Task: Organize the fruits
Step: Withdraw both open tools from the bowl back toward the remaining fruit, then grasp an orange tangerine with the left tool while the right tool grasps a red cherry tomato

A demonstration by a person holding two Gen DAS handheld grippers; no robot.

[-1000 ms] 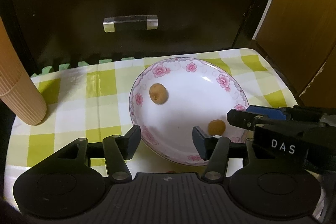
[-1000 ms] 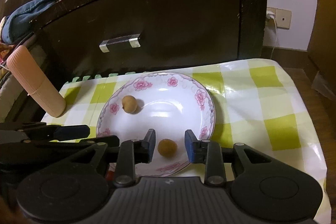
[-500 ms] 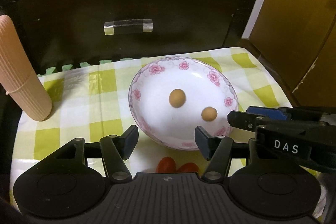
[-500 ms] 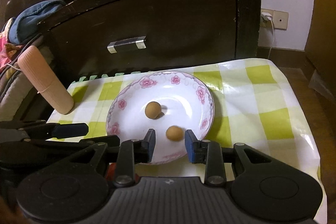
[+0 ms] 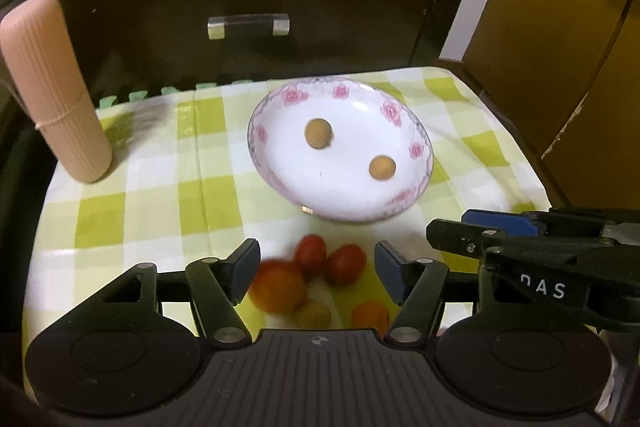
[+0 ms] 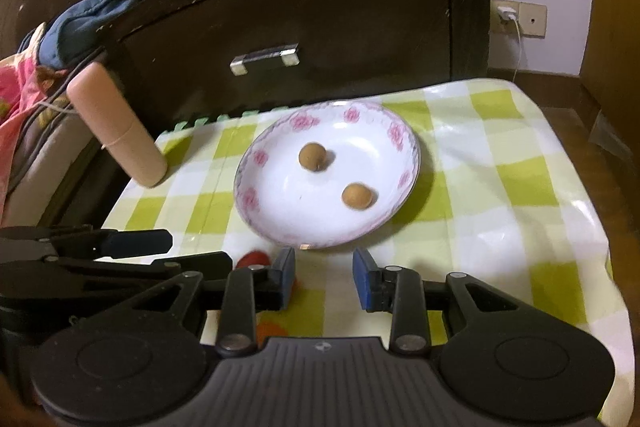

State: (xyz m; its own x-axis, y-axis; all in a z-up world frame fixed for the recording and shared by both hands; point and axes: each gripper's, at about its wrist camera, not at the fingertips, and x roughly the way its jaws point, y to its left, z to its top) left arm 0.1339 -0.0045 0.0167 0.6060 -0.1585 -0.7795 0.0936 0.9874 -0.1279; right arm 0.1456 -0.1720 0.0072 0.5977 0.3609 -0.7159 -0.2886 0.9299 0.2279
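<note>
A white plate with pink flowers sits on the checked tablecloth and holds two small brown fruits. In front of the plate lie two red tomatoes, an orange fruit, a small yellow-brown fruit and an orange piece. My left gripper is open and empty, above this pile. My right gripper is open and empty, just in front of the plate's near rim; a red tomato shows by its left finger.
A ribbed beige cylinder leans at the table's left back corner. A dark drawer front with a metal handle stands behind the table. A wooden cabinet is to the right. The table's right edge drops to the floor.
Both grippers have pulled back toward me from the plate. The fruit pile in front of the plate has come into view. One brown fruit rolled from the left toward the plate's middle.
</note>
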